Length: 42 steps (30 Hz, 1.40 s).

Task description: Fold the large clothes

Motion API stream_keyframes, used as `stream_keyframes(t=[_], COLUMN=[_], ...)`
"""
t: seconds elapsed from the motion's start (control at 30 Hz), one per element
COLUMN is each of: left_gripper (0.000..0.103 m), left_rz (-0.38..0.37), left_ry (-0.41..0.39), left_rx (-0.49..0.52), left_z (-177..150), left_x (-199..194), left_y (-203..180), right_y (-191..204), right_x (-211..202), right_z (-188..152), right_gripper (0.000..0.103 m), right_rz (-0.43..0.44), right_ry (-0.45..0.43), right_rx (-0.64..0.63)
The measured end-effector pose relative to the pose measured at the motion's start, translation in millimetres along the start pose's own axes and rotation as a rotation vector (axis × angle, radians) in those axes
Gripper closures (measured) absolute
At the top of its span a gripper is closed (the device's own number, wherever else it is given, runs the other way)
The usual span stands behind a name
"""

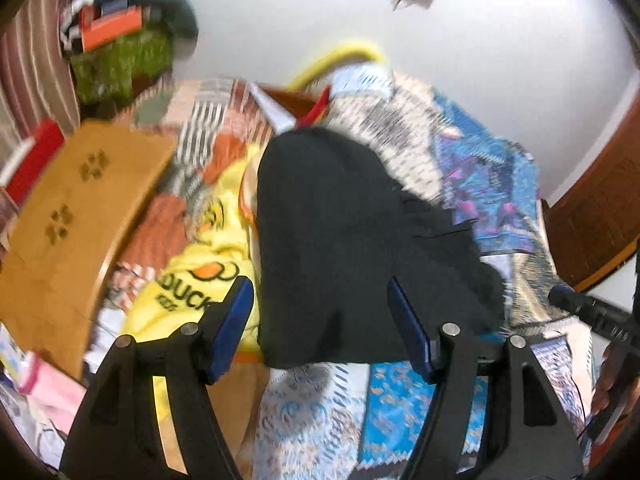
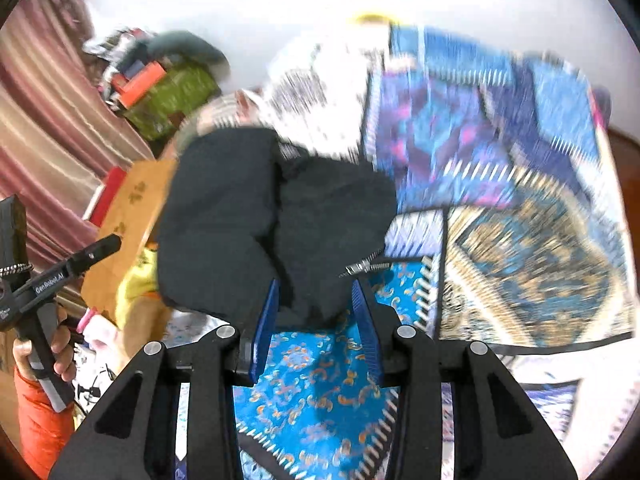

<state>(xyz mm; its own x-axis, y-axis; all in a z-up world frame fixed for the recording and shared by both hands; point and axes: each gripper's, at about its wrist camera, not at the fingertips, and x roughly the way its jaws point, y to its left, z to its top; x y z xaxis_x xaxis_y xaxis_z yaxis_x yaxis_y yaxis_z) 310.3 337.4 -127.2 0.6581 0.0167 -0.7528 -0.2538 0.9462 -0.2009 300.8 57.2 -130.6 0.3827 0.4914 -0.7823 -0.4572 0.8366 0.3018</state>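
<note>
A black zip-up garment (image 1: 352, 240) lies bunched on a patterned blue bedspread (image 1: 400, 404). My left gripper (image 1: 320, 286) is open wide over its near edge, and its blue pads do not press the cloth. In the right wrist view the same black garment (image 2: 260, 208) shows a metal zipper (image 2: 362, 267) at its right edge. My right gripper (image 2: 315, 285) stands open, with the garment's near hem between the tips but not pinched. Both views are blurred.
A yellow duck-print garment (image 1: 200, 268) lies left of the black one, beside a curved wooden board (image 1: 72, 220). A pile of clothes (image 1: 116, 40) sits at the far left by a striped curtain (image 2: 48, 120). A hand (image 2: 60, 344) holds the other tool.
</note>
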Motion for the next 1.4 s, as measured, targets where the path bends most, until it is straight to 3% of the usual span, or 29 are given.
stream_keyframes(t=[0.2,0.43,0.6,0.77,1.03,1.07,1.13,1.2,1.23,1.4], left_gripper=[0.035,0.035,0.035,0.035,0.034,0.031,0.020,0.005,0.004,0.000], left_rz=[-0.032,-0.082,-0.033,0.031,0.075,0.088,0.099,0.113,0.124,0.126], left_ry=[-0.195,-0.474,-0.648,-0.785,-0.870,-0.870,-0.868,-0.874,-0.879,-0.852], left_rx=[0.083,0.131,0.156,0.191,0.187,0.194,0.195,0.187,0.179,0.163], left_z=[-20,-65,-110,-155,-200,-203,-207,-210,-211,-213], left_x=[-105,-234,-306,-354,-378,-378,-376,-374,-373,-369], left_y=[-48,-105,-132,-153,-168,-170,-174,-175,-175,-172], right_y=[51,96,106,119,128,129,131,133,134,134], right_x=[-97,-201,-260,-298,-304,-303,-302,-302,-303,-305], right_z=[-5,-49,-90,-133,-157,-158,-161,-165,-167,-168], right_gripper=[0.068,0.067,0.067,0.067,0.065,0.061,0.039,0.026,0.019,0.011], right_rz=[0.040,0.141,0.160,0.139,0.091,0.078,0.047,0.021,0.011,-0.007], right_ry=[-0.210,-0.445,-0.597,-0.719,-0.786,-0.788,-0.800,-0.829,-0.837,-0.838], right_rx=[-0.103,-0.201,-0.239,-0.293,-0.299,-0.297,-0.294,-0.294,-0.294,-0.273])
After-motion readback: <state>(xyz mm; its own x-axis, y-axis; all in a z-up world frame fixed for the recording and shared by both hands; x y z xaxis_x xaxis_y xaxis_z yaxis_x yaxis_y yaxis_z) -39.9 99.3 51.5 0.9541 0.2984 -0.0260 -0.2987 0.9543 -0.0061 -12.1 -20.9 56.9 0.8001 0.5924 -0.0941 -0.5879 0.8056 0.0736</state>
